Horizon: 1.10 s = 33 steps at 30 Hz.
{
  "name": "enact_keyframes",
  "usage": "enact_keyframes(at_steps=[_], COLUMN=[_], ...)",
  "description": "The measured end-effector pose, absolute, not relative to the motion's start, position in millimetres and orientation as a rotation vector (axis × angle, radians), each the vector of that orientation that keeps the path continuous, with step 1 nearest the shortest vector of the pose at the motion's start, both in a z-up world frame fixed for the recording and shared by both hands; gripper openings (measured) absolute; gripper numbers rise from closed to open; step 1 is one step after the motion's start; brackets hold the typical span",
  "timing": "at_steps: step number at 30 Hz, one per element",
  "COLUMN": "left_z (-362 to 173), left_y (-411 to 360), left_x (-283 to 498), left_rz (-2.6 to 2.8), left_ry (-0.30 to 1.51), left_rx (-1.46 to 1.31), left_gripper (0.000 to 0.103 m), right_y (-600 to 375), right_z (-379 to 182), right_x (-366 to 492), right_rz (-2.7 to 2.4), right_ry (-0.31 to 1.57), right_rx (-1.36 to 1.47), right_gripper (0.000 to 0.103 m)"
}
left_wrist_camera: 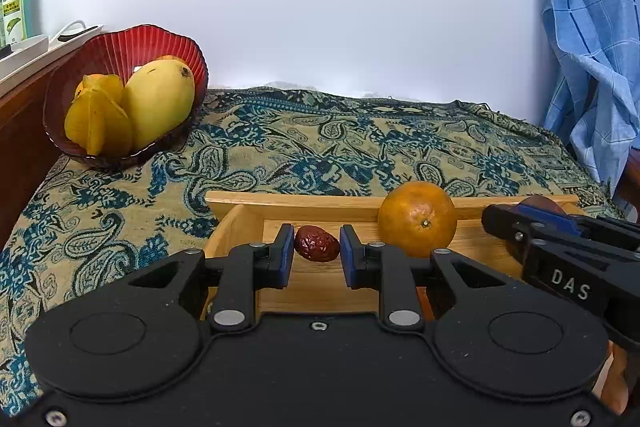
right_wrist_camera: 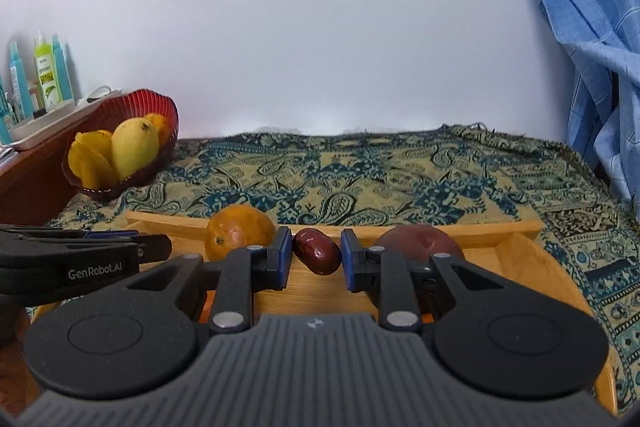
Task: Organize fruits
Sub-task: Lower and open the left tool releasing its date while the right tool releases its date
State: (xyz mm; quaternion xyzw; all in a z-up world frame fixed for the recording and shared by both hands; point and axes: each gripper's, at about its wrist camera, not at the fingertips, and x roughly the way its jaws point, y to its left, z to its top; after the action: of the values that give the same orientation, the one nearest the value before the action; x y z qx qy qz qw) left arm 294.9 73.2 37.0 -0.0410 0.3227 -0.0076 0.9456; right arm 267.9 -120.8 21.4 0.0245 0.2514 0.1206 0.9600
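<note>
Each gripper is clamped on a red date: the left gripper [left_wrist_camera: 316, 251] pinches a wrinkled date [left_wrist_camera: 317, 243] at lower centre of its view, and the right gripper [right_wrist_camera: 316, 253] pinches a smooth date [right_wrist_camera: 317, 251]. Both hang over the tray [left_wrist_camera: 280, 203]. An orange [left_wrist_camera: 417, 219] sits in the tray, and the red bowl [left_wrist_camera: 120, 51] with a mango [left_wrist_camera: 158, 105] stands upper left on the surface [left_wrist_camera: 360, 139].

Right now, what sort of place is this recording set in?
Probably a room in a home. A patterned cloth covers the surface against a plain wall, a red bowl holds fruit, bottles stand on a wooden ledge at the left, and a blue checked cloth hangs at the right.
</note>
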Motion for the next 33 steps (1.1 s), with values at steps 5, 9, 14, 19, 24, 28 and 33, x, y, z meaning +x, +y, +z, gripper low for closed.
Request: enact_keyframes(at_steps=[5,9,14,19,24,28,33], left_z=[35,33,29,27,25,23,21], left_y=[71,72,72,71,73,71,69], left_x=[299,302,306,307,309,310,311], left_rz=[-0.02,-0.03,-0.036,-0.034,-0.022,-0.024,-0.026], left_ry=[0.666,0.676,0.693,0.699,0.71,0.715,0.72], left_rx=[-0.081,-0.083,-0.09,-0.08,-0.082,-0.078,-0.069], left_gripper=[0.023,0.023,0.023,0.023,0.023,0.024,0.024], right_y=[-117,-116,-111,-108,-108,-108,-106], right_z=[17,15,12,8,7,7,5], right_x=[278,285,289,291,291,291,290], right_rz=[0.237,0.243,0.249,0.251,0.249,0.248,0.244], right_ry=[0.558,0.588,0.601,0.617,0.617,0.618,0.612], right_rx=[0.017,0.012,-0.012,-0.018,-0.022,-0.025,-0.036], right_gripper=[0.031,0.031,0.031,0.031,0.032,0.031,0.031])
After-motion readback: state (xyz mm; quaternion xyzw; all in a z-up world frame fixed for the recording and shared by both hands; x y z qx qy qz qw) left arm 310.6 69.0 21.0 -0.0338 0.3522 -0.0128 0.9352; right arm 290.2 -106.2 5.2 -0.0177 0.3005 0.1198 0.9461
